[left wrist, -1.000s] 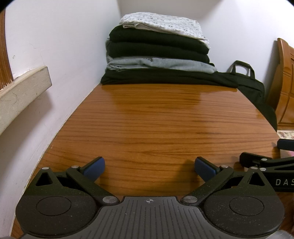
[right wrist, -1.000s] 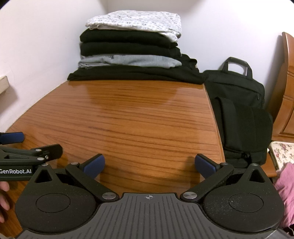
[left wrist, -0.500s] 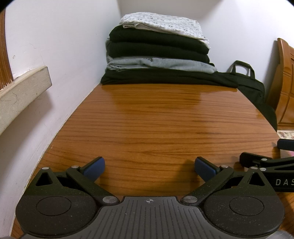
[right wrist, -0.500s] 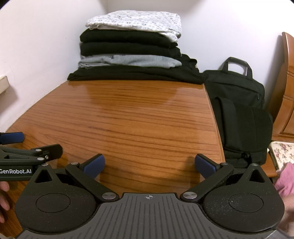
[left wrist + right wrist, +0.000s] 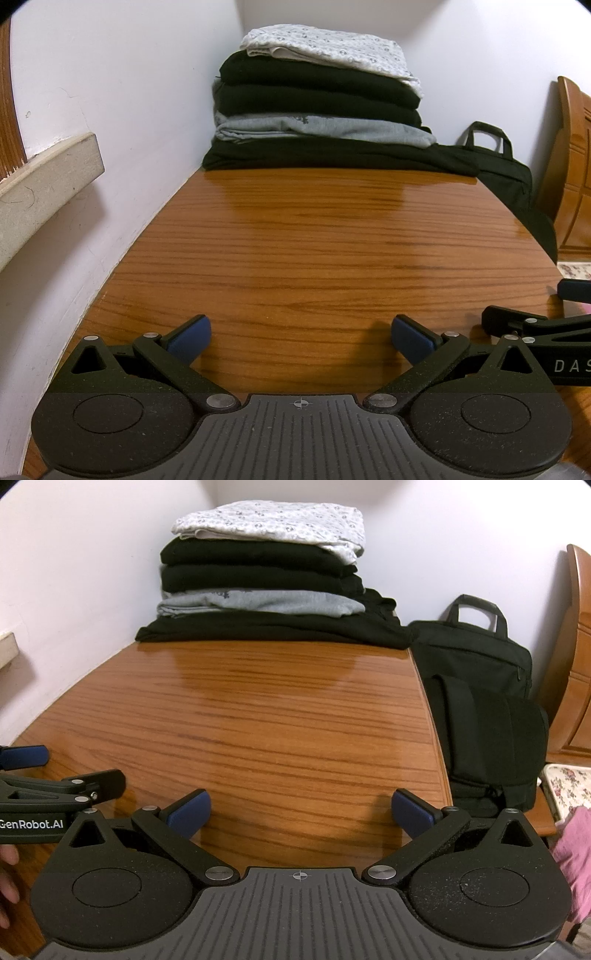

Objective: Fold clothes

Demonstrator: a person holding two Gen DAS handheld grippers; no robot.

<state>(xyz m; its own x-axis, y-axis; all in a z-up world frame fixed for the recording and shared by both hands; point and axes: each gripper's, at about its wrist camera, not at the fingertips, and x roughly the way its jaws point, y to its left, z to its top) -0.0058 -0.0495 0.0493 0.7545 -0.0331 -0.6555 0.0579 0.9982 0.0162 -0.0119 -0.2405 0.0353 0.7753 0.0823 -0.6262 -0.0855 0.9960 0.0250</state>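
Left wrist view showed the left tool point(image 5: 301, 338) low over the near edge of the wooden desk point(image 5: 314, 251), its blue-padded fingers point(image 5: 188, 338) spread wide apart with nothing between them. The right tool point(image 5: 301, 814) sat just beside it along the same near edge, its jaws equally wide and empty; part of it showed at the right border of the left wrist view point(image 5: 543, 325), and part of the left tool at the left border of the right wrist view.

The pile of folded clothes point(image 5: 317, 114) lay at the far edge of the desk, pressed into the far left corner against the white wall point(image 5: 129, 92). From the bottom up it held a wide black garment point(image 5: 273, 629), a grey one point(image 5: 258, 602), two black ones and a white patterned piece point(image 5: 273, 524) on top. The middle of the desk was bare wood.

Off the right edge of the desk a black bag point(image 5: 480, 701) with carry handles stood upright, touching the bottom garment's corner. A pink sleeve point(image 5: 572, 853) showed at the right border, and fingertips point(image 5: 7, 871) at the left.
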